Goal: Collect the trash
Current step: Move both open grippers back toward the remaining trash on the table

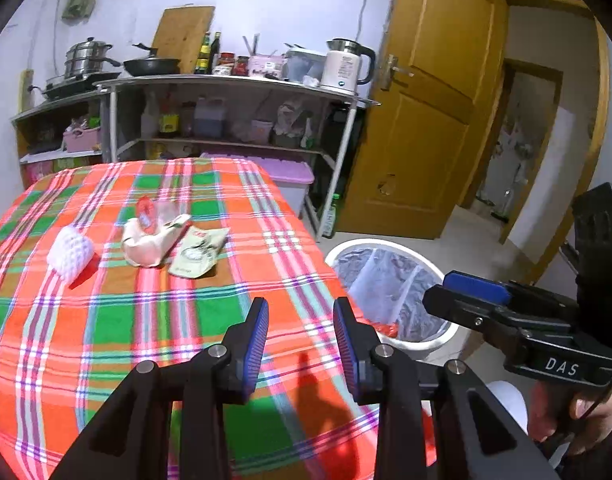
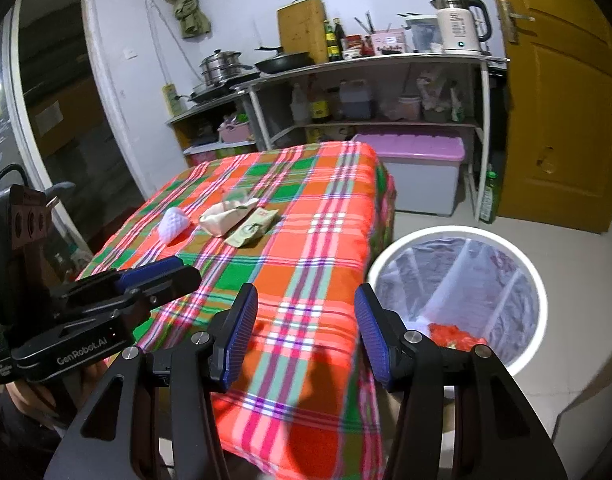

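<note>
Over on the left of the table, on its plaid cloth, sits the white foam net, lying alone with a small gap to its right. Next comes the crumpled cream wrapper, with a red-and-clear packet standing up out of it (blurred, so no label to read). Touching the wrapper's right side lies the flat green pouch. That makes 4 pieces of trash grouped mid-table, well apart from both grippers. Nearer the camera, the left gripper hangs over the front of the cloth, blue pads apart, nothing between them, only plaid showing through the gap. Moving right, off the table's edge, the white bin stands on the floor just beside the table, lined with a clear bag, and something red already lies at the bottom. Further right, the right gripper is over the table's near right corner, next to the bin, its jaws spread wide and empty too. A hand wraps its handle at the far right of the left wrist view. Behind it all, shelves with pots and a kettle.
</note>
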Demonstrator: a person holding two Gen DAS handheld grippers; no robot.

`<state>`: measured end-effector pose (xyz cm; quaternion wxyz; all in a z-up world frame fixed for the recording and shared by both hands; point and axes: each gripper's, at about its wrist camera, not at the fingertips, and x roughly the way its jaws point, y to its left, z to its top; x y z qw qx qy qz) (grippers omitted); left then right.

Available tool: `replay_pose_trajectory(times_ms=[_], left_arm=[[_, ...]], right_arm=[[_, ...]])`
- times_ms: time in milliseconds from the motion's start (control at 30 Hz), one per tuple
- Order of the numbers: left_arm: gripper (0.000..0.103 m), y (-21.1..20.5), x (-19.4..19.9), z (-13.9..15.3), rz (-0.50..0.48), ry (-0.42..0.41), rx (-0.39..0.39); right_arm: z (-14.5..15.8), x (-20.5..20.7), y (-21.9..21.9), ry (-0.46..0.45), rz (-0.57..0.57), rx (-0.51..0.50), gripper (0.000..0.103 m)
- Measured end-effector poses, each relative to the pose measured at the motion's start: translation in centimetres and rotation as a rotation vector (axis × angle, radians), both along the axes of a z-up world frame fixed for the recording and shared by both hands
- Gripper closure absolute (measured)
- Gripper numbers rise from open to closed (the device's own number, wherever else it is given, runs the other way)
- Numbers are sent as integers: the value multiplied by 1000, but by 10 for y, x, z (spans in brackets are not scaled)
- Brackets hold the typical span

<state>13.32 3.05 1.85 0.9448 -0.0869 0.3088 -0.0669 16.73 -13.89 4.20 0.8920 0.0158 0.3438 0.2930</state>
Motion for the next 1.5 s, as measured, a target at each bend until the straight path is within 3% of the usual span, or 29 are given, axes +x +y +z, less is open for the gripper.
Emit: replay_pose_trajectory(times_ms=[133, 233, 867, 1267, 1400, 1500], left_arm=[[69, 18, -2, -8, 48, 28, 6], [60, 32, -2, -13, 77, 46, -9], [59, 118, 1, -21, 283, 44, 19], [59, 176, 26, -29, 391, 64, -40], [47, 188, 37, -32, 408, 72, -66], [45, 195, 48, -36, 427, 85, -88]], right_arm=[[-5, 3, 15, 13, 29, -3, 52], [-8, 7, 25, 24, 48, -2, 52], [-32, 56, 90, 136, 100, -10, 52], [-57, 98, 131, 209, 108, -30, 52], [-67, 111, 141, 237, 101, -27, 52], [-71, 120, 144, 250, 92, -20, 52]])
